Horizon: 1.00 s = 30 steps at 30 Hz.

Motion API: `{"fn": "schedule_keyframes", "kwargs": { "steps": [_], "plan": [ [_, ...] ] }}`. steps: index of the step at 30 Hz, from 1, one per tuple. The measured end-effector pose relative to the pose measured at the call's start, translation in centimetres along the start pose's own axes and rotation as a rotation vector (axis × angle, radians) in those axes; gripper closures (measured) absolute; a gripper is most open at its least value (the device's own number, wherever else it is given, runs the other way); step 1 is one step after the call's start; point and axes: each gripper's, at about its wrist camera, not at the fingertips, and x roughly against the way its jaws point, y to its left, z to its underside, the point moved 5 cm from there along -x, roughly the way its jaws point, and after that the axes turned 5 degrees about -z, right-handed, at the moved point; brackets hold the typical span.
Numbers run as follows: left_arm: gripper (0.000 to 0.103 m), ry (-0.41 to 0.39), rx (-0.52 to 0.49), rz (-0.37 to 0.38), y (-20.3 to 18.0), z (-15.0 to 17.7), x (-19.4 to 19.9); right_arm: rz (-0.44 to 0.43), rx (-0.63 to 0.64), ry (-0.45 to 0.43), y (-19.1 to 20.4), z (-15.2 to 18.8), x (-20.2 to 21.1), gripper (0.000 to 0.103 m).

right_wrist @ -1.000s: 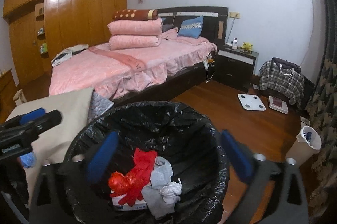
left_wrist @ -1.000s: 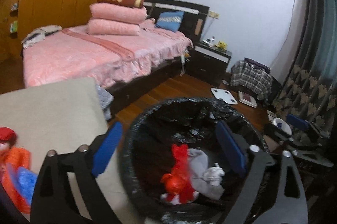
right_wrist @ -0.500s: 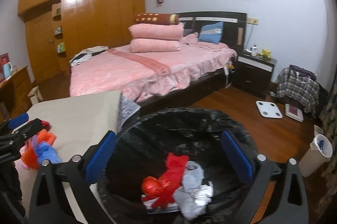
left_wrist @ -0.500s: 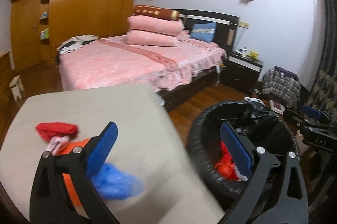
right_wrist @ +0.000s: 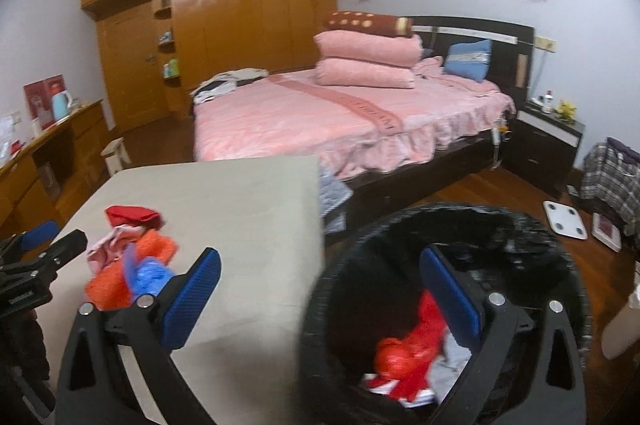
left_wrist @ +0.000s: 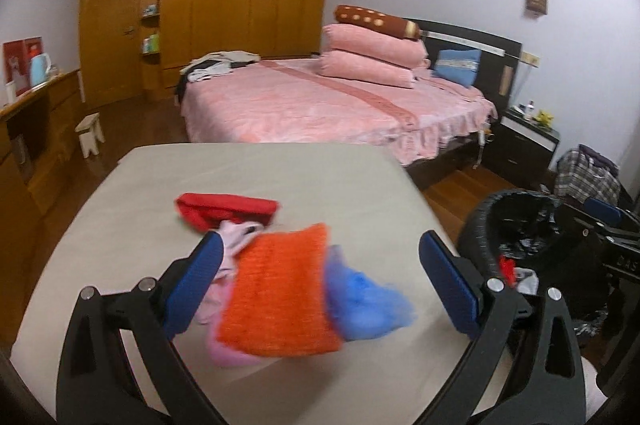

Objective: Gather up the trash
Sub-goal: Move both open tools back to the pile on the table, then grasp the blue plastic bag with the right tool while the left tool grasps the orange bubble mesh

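Observation:
On the beige table (left_wrist: pixel 248 177) lies a small heap of trash: an orange knitted piece (left_wrist: pixel 280 293), a crumpled blue bag (left_wrist: pixel 368 297), a pink scrap (left_wrist: pixel 236 241) and a red item (left_wrist: pixel 228 209). My left gripper (left_wrist: pixel 320 285) hovers open right over the orange piece, with nothing held. The same heap (right_wrist: pixel 132 265) shows at the left in the right wrist view. My right gripper (right_wrist: pixel 320 301) stands open above the table edge and the black-lined trash bin (right_wrist: pixel 540 237), which holds red trash (right_wrist: pixel 412 345) and grey trash.
A pink bed (left_wrist: pixel 320 105) stands behind the table, with a nightstand (left_wrist: pixel 528 145) at its right. Wooden wardrobes (left_wrist: pixel 224 9) line the back wall. A white scale (right_wrist: pixel 566 219) and a plaid bag (right_wrist: pixel 608 177) sit on the wood floor.
My left gripper swung left from above the bin to over the trash heap on the table. My right gripper drifted left, so the bin now sits right of centre.

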Motion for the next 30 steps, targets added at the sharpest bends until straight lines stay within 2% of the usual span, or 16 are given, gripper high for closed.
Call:
{"fn": "schedule_keyframes", "kwargs": {
  "steps": [4,13,30],
  "plan": [
    [0.008,0.008,0.020,-0.044,2.7,0.5,-0.2,-0.046,0.036,0.013,2.9,0.2,-1.4,0.005],
    [0.008,0.048,0.056,-0.089,6.0,2.1,-1.4,-0.119,0.084,0.069,7.6,1.6,-5.0,0.007],
    [0.008,0.106,0.077,-0.105,8.2,4.4,-3.2,-0.246,0.168,0.214,13.7,5.7,-9.5,0.024]
  ]
}}
